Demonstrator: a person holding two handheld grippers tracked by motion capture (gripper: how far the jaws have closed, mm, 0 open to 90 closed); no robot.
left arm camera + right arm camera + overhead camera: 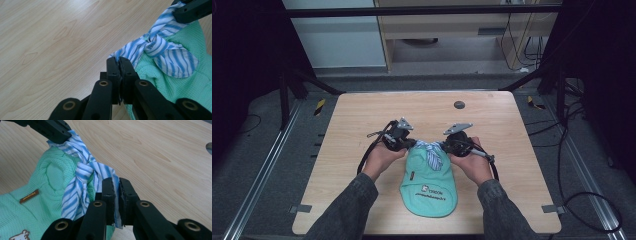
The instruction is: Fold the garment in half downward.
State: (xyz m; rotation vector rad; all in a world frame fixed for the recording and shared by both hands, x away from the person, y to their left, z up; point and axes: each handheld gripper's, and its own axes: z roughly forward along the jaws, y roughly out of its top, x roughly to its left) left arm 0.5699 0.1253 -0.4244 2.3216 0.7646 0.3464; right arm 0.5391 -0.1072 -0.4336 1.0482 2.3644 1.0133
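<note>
Wooden counter (pixel 362 200) carried a mint-green knit garment (pixel 428 182) near its front edge; left gripper (pixel 408 144) and right gripper (pixel 447 145) each pinched its blue-striped collar (pixel 430 150).

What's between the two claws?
High view: the green garment's striped collar with its knotted tie spans from left claw to right claw.

Black two-jaw grippers (pixel 412 144) (brass-ringed screws), dark grey sleeves (pixel 349 207)

Mint-green pet shirt (pixel 428 180) with striped collar (pixel 430 150) lies flat mid-table, collar lifted.
</note>
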